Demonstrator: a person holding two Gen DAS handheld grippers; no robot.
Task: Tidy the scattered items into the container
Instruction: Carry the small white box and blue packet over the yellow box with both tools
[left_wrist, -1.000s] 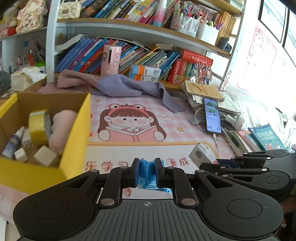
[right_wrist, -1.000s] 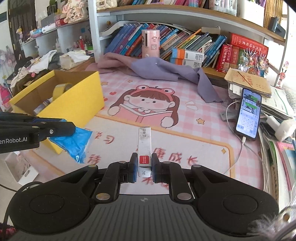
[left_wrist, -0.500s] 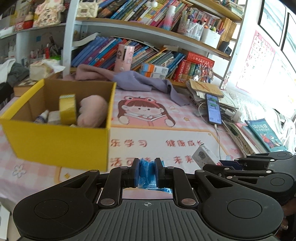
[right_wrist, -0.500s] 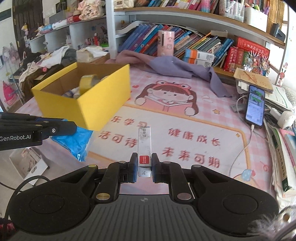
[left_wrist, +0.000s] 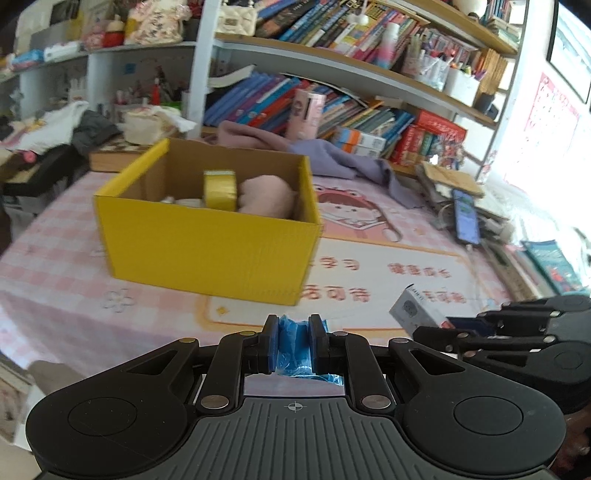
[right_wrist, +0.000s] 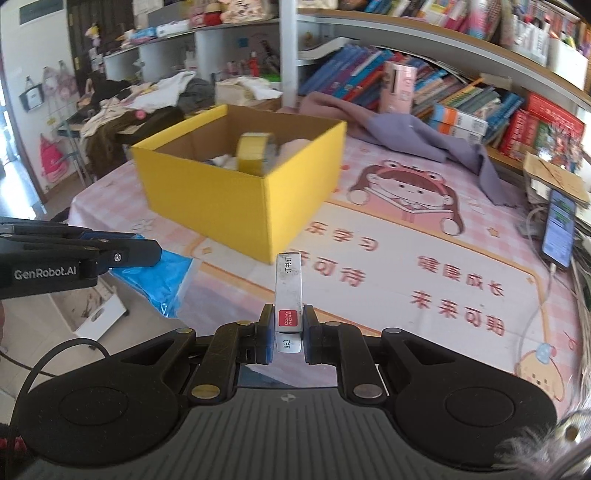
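Note:
A yellow cardboard box (left_wrist: 207, 243) (right_wrist: 236, 199) stands on the pink mat, holding a yellow tape roll (left_wrist: 219, 190) (right_wrist: 255, 153), a pink soft item (left_wrist: 267, 195) and small bottles. My left gripper (left_wrist: 293, 345) is shut on a crumpled blue plastic packet (left_wrist: 293, 341) (right_wrist: 159, 275), well in front of the box. My right gripper (right_wrist: 288, 334) is shut on a small white staple box with a red label (right_wrist: 289, 295) (left_wrist: 413, 312), to the right of the box's near corner. In the right wrist view the left gripper (right_wrist: 147, 254) shows from the side.
A purple cloth (right_wrist: 413, 136) lies behind the box by the bookshelf (left_wrist: 332, 110). A phone (right_wrist: 559, 229) on a cable and stacked papers sit at the table's right edge. Clothes are piled at the back left (right_wrist: 147, 99). The floor lies beyond the near left table edge.
Both grippers have drawn back from the table with their items still held. The yellow box now sits farther ahead and more to the centre in both views.

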